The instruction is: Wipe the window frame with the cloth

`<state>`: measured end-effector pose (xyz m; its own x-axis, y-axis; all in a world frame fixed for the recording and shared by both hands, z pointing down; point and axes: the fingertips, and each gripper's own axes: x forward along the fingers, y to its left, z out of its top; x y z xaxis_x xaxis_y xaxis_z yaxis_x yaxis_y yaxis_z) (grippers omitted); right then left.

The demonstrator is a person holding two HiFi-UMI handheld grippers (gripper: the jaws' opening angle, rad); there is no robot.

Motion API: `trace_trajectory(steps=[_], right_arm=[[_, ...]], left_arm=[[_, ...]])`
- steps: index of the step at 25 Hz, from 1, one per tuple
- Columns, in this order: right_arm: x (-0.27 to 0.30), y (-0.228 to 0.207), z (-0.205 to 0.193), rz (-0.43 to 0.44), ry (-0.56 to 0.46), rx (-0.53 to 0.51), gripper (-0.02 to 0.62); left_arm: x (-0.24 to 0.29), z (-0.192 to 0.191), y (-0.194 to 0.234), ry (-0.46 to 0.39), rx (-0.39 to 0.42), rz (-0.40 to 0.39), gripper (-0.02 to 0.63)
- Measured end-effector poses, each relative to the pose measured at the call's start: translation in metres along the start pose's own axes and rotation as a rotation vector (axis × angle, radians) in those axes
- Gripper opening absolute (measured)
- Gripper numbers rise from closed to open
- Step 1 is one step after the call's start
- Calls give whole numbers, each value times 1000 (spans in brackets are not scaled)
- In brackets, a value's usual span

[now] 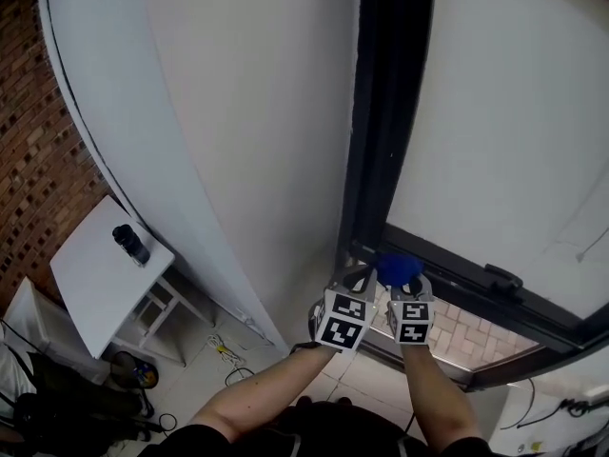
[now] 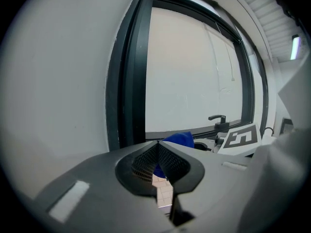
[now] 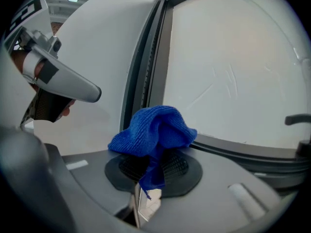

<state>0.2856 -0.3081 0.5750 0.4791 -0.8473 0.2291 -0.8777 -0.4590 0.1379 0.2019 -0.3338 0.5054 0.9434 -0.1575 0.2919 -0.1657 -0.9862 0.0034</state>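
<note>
A blue cloth (image 3: 154, 130) bunches out of my right gripper (image 3: 150, 166), which is shut on it. In the head view the blue cloth (image 1: 400, 270) sits at the bottom left corner of the dark window frame (image 1: 373, 141), just above my right gripper (image 1: 407, 293). My left gripper (image 1: 357, 279) hangs beside it, close to the frame's upright. Its jaws are shut with nothing between them in the left gripper view (image 2: 156, 152), where the cloth (image 2: 181, 140) peeks over them. The frame's lower rail (image 3: 252, 149) runs right behind the cloth.
A white wall (image 1: 247, 141) curves left of the frame. A black window handle (image 2: 217, 120) sits on the lower rail. Below left stand a white table (image 1: 100, 279) with a dark bottle (image 1: 131, 244), and bags and cables on the floor. A brick wall (image 1: 29, 160) is far left.
</note>
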Motion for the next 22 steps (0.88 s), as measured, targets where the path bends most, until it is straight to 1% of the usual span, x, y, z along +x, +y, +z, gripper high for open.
trace_trajectory(steps=[6, 11, 15, 19, 22], right_arm=[[-19, -24, -9, -72, 11, 27, 67], [-38, -55, -21, -149, 26, 67, 67], [-54, -74, -23, -196, 57, 55, 67], [-65, -83, -30, -207, 50, 72, 67], [-74, -95, -34, -199, 44, 82, 67]], left_arm=[[6, -8, -21, 12, -6, -76, -6], [17, -11, -44, 15, -9, -162, -6], [23, -11, -66, -2, -8, -235, -6], [22, -18, -79, 20, 21, -258, -6], [25, -19, -92, 23, 47, -259, -6]])
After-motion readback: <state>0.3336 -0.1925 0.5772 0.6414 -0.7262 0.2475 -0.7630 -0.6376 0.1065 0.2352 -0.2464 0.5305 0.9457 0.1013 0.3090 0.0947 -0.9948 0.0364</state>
